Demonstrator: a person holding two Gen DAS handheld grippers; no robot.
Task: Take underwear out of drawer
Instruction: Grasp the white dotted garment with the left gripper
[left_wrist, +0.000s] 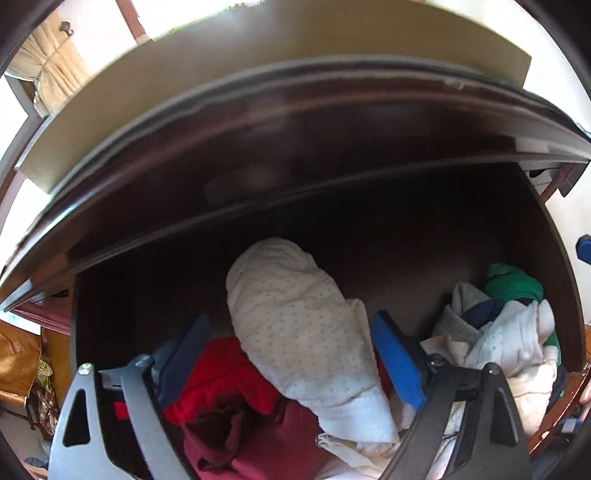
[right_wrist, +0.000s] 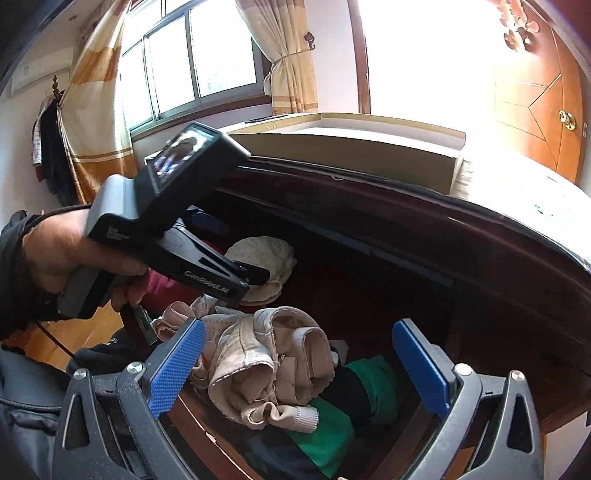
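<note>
The dark wooden drawer (left_wrist: 436, 236) stands pulled out and holds loose clothing. A rolled white dotted underwear (left_wrist: 295, 317) lies in its middle, over a red garment (left_wrist: 229, 384). My left gripper (left_wrist: 291, 354) points down into the drawer, open, with the white roll between its blue fingers; the left pad stands clear of it. In the right wrist view the same white underwear (right_wrist: 262, 254) lies by the left gripper's tip, held by a hand (right_wrist: 74, 254). My right gripper (right_wrist: 299, 365) hangs open over a beige underwear bundle (right_wrist: 258, 362) and a green cloth (right_wrist: 325, 435).
A second heap of white, grey and green clothes (left_wrist: 509, 325) fills the drawer's right end. The dresser top (right_wrist: 461, 229) overhangs the drawer's back, with a flat cardboard box (right_wrist: 351, 151) on it. Curtained windows (right_wrist: 192, 62) and a wooden door (right_wrist: 546, 96) lie beyond.
</note>
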